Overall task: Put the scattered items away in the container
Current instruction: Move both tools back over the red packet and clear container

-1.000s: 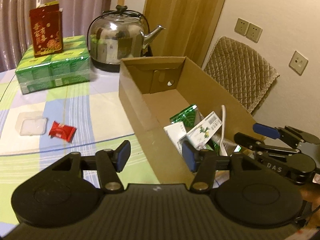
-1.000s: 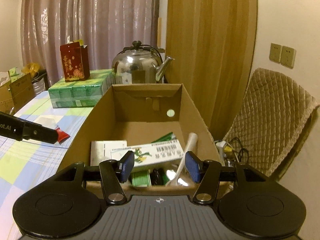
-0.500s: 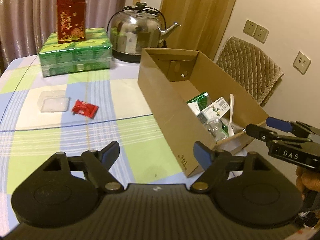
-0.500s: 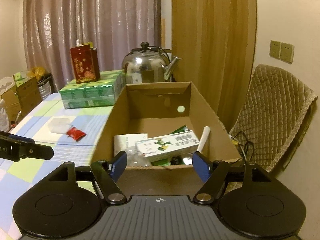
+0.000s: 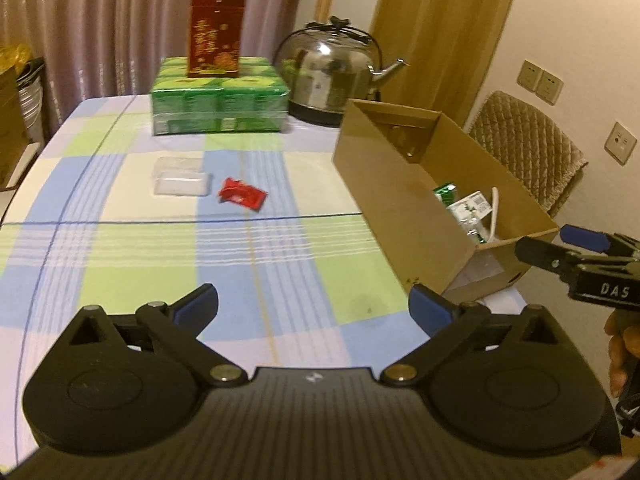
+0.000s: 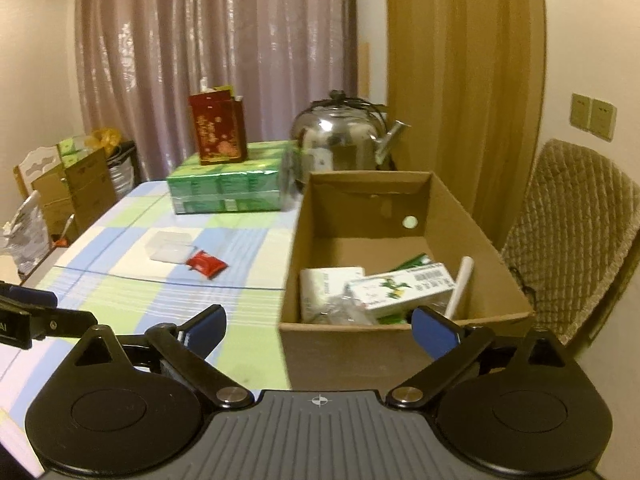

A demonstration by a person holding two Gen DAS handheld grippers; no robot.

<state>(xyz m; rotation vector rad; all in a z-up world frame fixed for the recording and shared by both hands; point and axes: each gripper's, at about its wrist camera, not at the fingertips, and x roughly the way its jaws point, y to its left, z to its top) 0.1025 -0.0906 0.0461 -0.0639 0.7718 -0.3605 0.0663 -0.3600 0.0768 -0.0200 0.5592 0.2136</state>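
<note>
An open cardboard box [image 5: 404, 196] [image 6: 476, 232] stands at the table's right side and holds a white-and-green carton [image 6: 400, 286], a white packet [image 6: 326, 280], a green pack and a white stick. A red snack packet [image 5: 242, 195] [image 6: 207, 265] and a clear plastic lid [image 5: 180, 176] [image 6: 170, 246] lie on the checked cloth left of the box. My left gripper [image 5: 312, 312] is open and empty above the table's near part. My right gripper [image 6: 318, 326] is open and empty before the box's near wall; it also shows in the left wrist view [image 5: 560, 248].
A green multipack [image 5: 218, 100] with a red gift box [image 5: 214, 30] on top and a steel kettle [image 5: 332, 68] stand at the table's far end. A quilted chair [image 6: 568, 232] is right of the box. Cartons and bags [image 6: 72, 188] sit on the floor at left.
Both grippers have opened wide and pulled back from the box. The left view has swung left, bringing the red packet and clear lid toward the middle.
</note>
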